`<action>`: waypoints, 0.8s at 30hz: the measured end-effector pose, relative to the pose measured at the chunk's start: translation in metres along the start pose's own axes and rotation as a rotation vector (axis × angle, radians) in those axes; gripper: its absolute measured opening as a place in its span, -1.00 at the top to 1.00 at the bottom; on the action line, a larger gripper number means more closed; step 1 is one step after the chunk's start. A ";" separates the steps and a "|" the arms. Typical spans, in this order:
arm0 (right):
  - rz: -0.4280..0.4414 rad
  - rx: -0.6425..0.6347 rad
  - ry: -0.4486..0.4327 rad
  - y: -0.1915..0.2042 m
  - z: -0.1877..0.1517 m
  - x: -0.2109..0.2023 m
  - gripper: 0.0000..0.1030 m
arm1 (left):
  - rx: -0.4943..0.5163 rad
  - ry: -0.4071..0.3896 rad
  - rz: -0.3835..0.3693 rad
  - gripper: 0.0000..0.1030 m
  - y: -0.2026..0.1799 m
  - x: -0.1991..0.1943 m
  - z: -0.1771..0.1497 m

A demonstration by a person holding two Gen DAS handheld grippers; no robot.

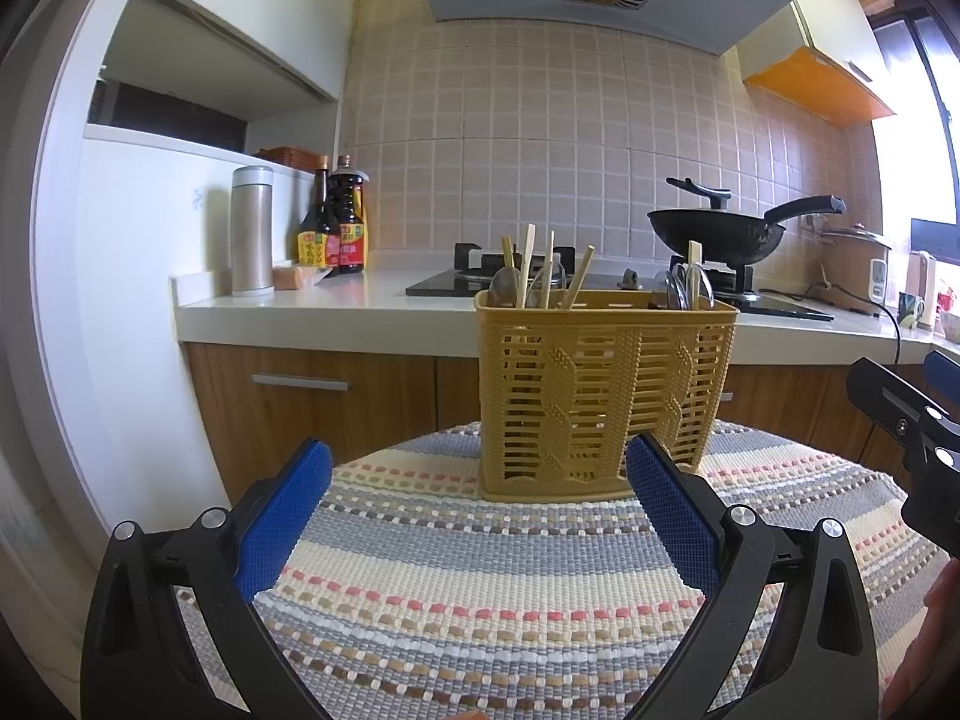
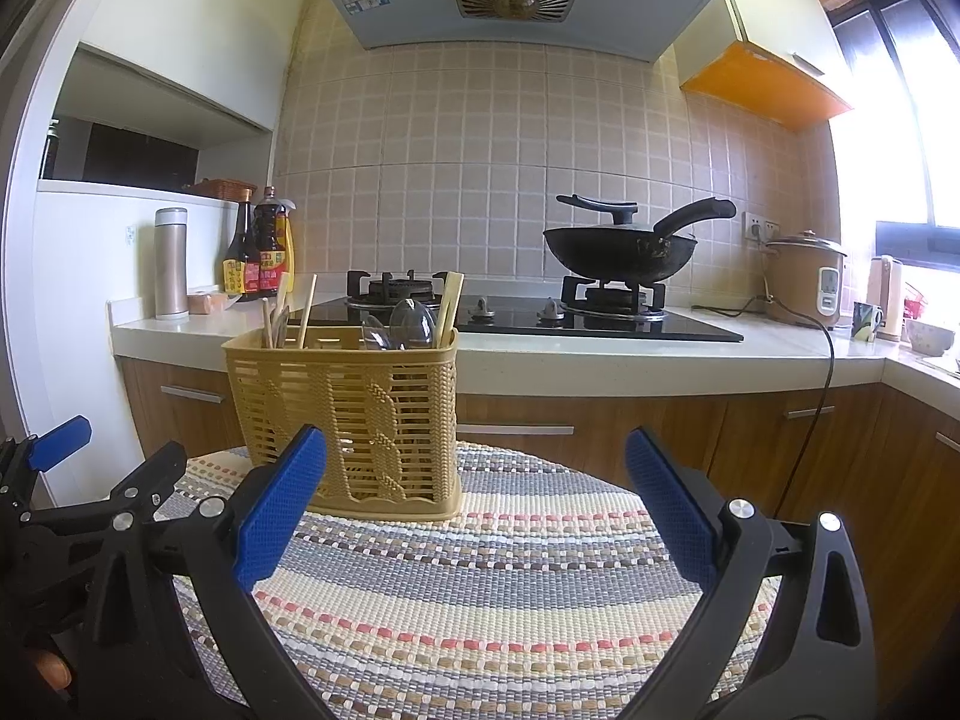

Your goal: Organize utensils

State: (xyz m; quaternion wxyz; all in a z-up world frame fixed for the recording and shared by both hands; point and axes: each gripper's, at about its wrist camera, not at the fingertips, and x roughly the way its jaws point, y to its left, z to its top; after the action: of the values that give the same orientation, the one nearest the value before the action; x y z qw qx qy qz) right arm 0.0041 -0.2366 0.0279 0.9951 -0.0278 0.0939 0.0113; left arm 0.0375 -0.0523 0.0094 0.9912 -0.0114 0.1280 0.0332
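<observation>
Plainly, both pairs of tongs stand wide apart and hold nothing: the left tongs (image 1: 480,516) hover low over the striped mat (image 1: 480,600) with the utensil basket (image 1: 600,396) just ahead of their tips, and the right tongs (image 2: 477,510) are spread the same way with the basket off toward their left finger. The basket stands upright on the mat at the far part of the bench (image 2: 600,516), and it already carries chopsticks (image 1: 543,270) and clear spoons (image 2: 413,321), split between a left and a right compartment; one chopstick in each view sits among the spoons, so some sorting seems left to do. The chief risk, as I judge it, is the basket itself: it looks light and tall, so a sideways pull on a stick caught against the lattice wall could tip it or drag it across the mat. The spoons look smooth and glossy, and a pinch on a curved bowl may let one squirt out. Thin chopsticks standing close together invite grabbing two at once or knocking a neighbour askew. With both tools near each other, as the right wrist view shows, they could also collide if they reach into the same compartment.
</observation>
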 end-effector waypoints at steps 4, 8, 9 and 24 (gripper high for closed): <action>-0.001 0.002 0.001 -0.001 0.000 0.000 -0.85 | -0.002 -0.001 0.000 -0.85 0.000 0.000 0.000; -0.001 0.001 0.001 -0.001 0.000 0.000 -0.85 | -0.004 0.003 -0.007 -0.85 -0.001 0.001 -0.001; -0.001 0.000 0.002 -0.001 0.000 0.000 -0.85 | -0.003 0.003 -0.007 -0.85 -0.001 0.000 -0.001; 0.000 0.006 0.011 -0.001 -0.001 0.001 -0.85 | 0.001 0.009 -0.014 -0.85 -0.004 0.001 0.000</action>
State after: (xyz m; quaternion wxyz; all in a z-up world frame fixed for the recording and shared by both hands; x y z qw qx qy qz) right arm 0.0052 -0.2373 0.0271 0.9947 -0.0249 0.0992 0.0111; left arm 0.0383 -0.0559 0.0088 0.9908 -0.0122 0.1323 0.0259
